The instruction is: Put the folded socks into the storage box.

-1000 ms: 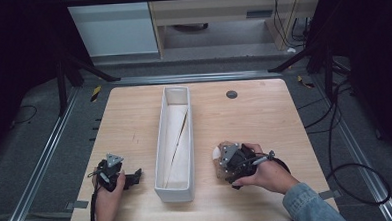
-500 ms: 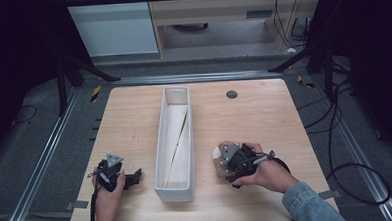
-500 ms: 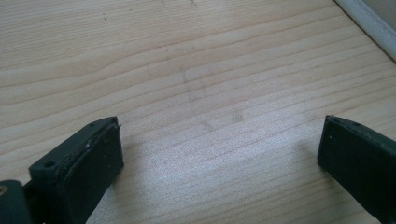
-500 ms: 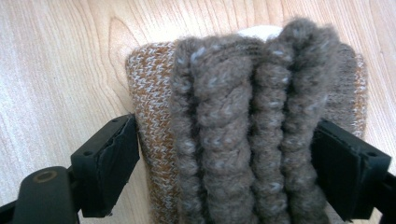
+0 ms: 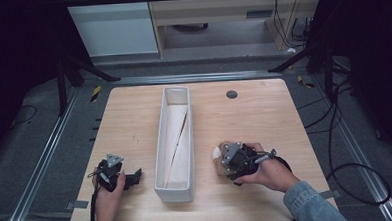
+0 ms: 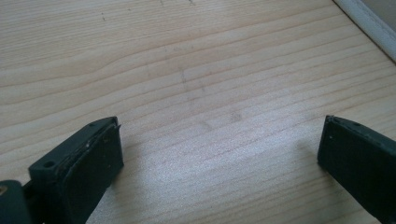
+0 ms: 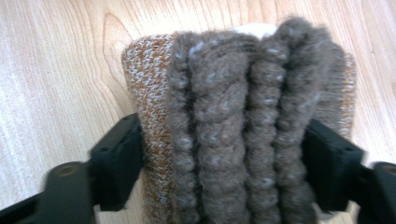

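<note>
A rolled bundle of brown and tan knitted fabric [image 7: 233, 93] lies on the wooden table, right of the white bin. My right gripper [image 7: 224, 154] has one black jaw on each side of it. The jaws have just been closing, and both pads now press into the wool. In the high view the bundle [image 5: 218, 157] sticks out left of my right gripper [image 5: 222, 160], held by a hand in a denim sleeve. My left gripper [image 5: 136, 176] rests at the table's front left, pointing towards the bin. Its jaws stand wide apart over bare wood [image 6: 219, 149].
A long narrow white bin [image 5: 180, 191] runs front to back down the middle of the table [image 5: 264, 112], with pale paper lying inside. A small dark round disc [image 5: 232, 94] sits near the far edge. Black stands and cables surround the table.
</note>
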The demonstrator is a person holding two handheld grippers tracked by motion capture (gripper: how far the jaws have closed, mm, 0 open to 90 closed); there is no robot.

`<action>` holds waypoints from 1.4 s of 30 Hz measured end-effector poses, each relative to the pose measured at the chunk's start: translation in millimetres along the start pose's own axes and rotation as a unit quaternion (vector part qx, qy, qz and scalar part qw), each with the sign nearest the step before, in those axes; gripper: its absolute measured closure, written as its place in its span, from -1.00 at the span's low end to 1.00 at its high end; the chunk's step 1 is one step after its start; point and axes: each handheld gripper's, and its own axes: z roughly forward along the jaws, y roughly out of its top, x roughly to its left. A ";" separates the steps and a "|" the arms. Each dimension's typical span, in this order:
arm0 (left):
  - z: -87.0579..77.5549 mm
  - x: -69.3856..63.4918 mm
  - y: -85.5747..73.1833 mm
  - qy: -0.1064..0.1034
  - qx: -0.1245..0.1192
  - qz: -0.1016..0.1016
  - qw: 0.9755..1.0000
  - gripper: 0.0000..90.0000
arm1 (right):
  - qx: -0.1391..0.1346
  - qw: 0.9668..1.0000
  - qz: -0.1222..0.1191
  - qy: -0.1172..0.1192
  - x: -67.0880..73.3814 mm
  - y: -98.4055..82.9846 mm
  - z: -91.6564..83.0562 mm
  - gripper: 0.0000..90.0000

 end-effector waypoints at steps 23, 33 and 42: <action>0.0 0.0 0.0 0.000 0.000 0.000 1.000 -1.00 | -0.024 0.999 0.023 0.019 -23.7 9.3 -47.5 0.00; -0.1 0.2 0.1 0.000 0.001 0.001 1.000 -1.00 | -0.026 0.999 0.019 0.019 -21.8 31.3 -67.9 -0.01; 0.0 -0.3 -0.1 0.000 -0.001 -0.001 1.000 -1.00 | -0.036 0.999 0.022 0.007 -27.5 47.1 -85.6 -0.01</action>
